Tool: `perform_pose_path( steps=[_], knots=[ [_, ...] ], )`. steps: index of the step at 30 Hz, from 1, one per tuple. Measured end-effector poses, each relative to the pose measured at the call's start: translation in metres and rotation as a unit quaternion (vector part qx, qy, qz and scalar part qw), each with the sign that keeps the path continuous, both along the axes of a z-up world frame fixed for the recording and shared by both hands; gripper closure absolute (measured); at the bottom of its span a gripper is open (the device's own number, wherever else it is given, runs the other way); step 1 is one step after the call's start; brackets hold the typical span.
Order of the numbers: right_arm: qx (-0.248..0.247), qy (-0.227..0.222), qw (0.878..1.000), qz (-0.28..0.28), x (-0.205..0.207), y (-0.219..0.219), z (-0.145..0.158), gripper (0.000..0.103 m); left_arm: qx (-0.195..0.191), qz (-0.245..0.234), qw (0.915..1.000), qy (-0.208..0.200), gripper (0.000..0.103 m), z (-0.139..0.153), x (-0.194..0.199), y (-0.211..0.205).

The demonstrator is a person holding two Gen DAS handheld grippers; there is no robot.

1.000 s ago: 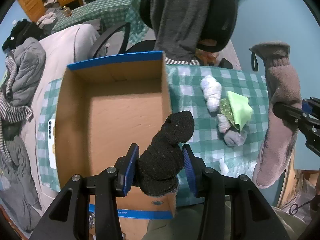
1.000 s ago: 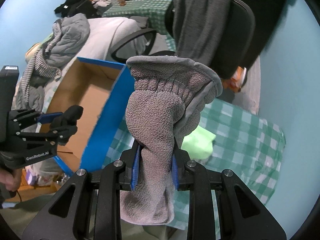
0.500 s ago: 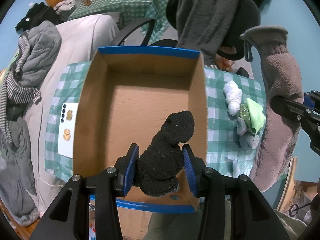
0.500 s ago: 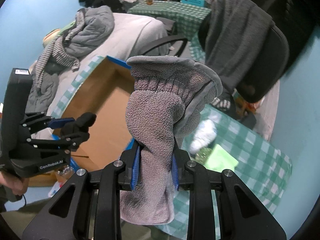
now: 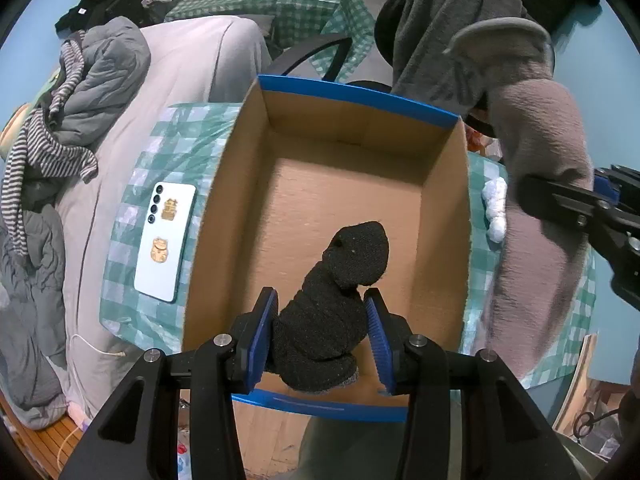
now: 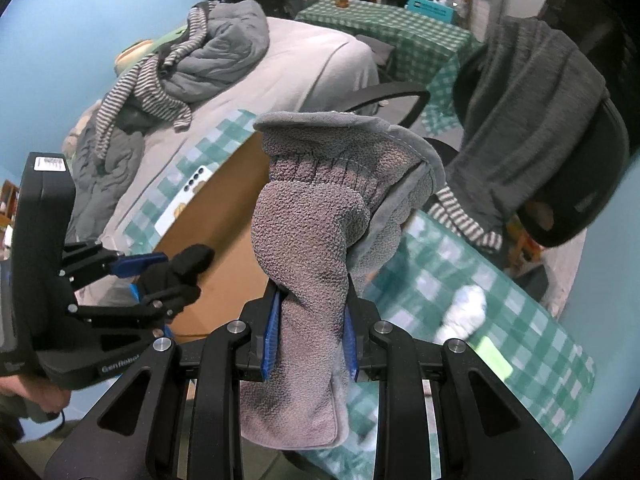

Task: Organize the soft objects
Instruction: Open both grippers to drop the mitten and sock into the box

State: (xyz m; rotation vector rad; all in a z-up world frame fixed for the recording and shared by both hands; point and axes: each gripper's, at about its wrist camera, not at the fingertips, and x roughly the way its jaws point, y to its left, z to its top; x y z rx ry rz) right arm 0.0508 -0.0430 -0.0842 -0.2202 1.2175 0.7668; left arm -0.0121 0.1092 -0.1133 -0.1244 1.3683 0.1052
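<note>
Presently I note my left gripper pinching a black knit sock above the near end of the open cardboard box. My right gripper clamps a grey fleece mitten, hanging right of the box over the green checked tablecloth. A white phone lies left of the box.

A green-checked surface fills mid-frame. On it sit an open cardboard box at centre, a white phone at left and a white sock bundle at right.
</note>
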Motion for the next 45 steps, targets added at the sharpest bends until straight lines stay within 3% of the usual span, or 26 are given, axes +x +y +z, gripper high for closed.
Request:
perform_pose_path(
  steps=[23, 26, 30, 45],
  knots=[
    [-0.036, 0.045, 0.998, 0.034, 0.005, 0.074, -0.055, 0.077, -0.020, 0.011, 0.9991, 0.035, 0.058, -0.040, 0.010, 0.035],
    [-0.041, 0.054, 0.997, 0.039, 0.005, 0.077, -0.060, 0.071, -0.014, 0.011, 0.9992, 0.037, 0.054, -0.041, 0.011, 0.035],
    [-0.046, 0.058, 0.997, 0.037, 0.003, 0.077, -0.060, 0.055, -0.012, 0.015, 0.9990, 0.039, 0.052, -0.041, 0.011, 0.037],
    [-0.038, 0.044, 0.998, -0.001, 0.008, 0.047, -0.040, 0.039, -0.006, 0.023, 0.9993, 0.028, 0.039, -0.022, 0.006, 0.027]
  ],
)
